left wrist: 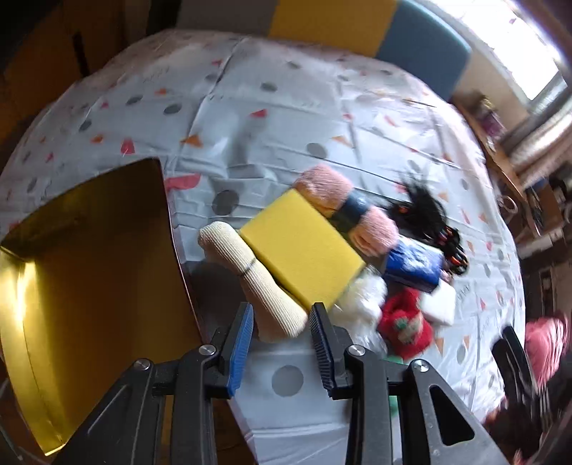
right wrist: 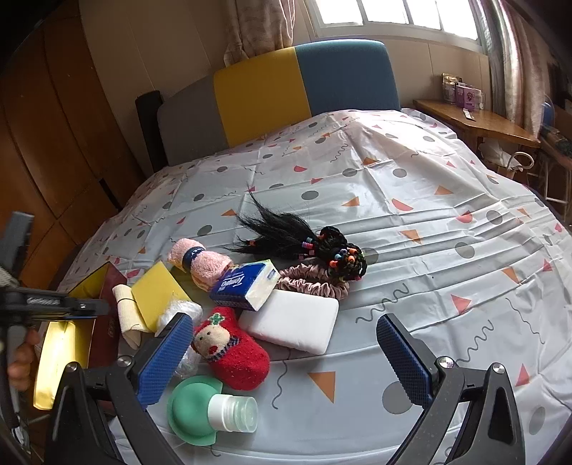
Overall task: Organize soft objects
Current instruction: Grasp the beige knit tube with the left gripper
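On my left, the gold box point(left wrist: 89, 286) sits beside my left gripper point(left wrist: 282, 343), jaws parted, empty, over the cream roll point(left wrist: 250, 279). The sponge point(left wrist: 300, 250) tops the pile. My right gripper point(right wrist: 282, 361) is spread wide above the red sock point(right wrist: 232, 350).

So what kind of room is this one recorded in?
Most likely a bedroom: the items lie on a bed under a patterned cover, with a padded yellow-and-blue headboard behind, a curtained window, and a wooden side table.
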The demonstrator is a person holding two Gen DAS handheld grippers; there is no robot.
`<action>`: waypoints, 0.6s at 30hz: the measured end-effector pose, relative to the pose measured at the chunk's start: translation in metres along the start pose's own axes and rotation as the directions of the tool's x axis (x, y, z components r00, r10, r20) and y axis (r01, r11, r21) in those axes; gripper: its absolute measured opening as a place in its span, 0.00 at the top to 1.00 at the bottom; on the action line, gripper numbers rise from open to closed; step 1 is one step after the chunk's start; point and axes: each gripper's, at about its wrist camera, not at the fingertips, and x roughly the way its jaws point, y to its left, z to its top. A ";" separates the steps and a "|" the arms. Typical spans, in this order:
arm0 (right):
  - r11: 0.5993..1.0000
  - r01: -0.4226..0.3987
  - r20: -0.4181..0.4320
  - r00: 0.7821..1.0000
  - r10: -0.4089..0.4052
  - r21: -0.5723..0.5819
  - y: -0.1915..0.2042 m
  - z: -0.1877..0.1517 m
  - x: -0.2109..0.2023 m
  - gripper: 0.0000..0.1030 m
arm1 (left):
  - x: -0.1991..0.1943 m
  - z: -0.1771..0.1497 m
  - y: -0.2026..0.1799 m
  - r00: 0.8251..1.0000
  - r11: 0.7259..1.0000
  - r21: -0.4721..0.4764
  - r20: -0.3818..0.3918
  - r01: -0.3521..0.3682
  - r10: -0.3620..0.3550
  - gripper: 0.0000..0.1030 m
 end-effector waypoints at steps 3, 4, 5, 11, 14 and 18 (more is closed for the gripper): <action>1.000 0.000 0.008 1.000 0.000 0.003 -0.001 0.002 -0.002 0.00 | 0.016 0.009 -0.002 0.999 0.999 -0.003 -0.036 -0.034 0.033 0.70; 1.000 -0.002 0.010 1.000 0.002 0.006 -0.002 0.002 -0.002 0.00 | 0.023 0.012 -0.004 0.998 0.999 -0.002 -0.051 -0.045 0.045 0.70; 1.000 -0.001 0.010 1.000 0.000 0.009 -0.002 0.003 -0.002 0.00 | 0.028 0.013 -0.004 0.996 0.998 -0.002 -0.060 -0.062 0.062 0.70; 1.000 -0.002 0.004 1.000 0.002 0.024 -0.006 0.003 -0.002 0.00 | 0.051 0.019 -0.007 0.992 0.995 0.024 -0.070 -0.101 0.102 0.73; 1.000 -0.006 -0.014 1.000 0.007 0.015 -0.005 0.002 0.001 0.00 | 0.047 0.015 -0.009 0.995 0.995 0.043 -0.034 -0.092 0.094 0.78; 0.996 -0.085 -0.080 0.993 0.083 -0.014 0.004 -0.003 0.010 0.00 | 0.023 -0.008 -0.010 0.999 0.995 0.100 0.038 -0.027 0.023 0.81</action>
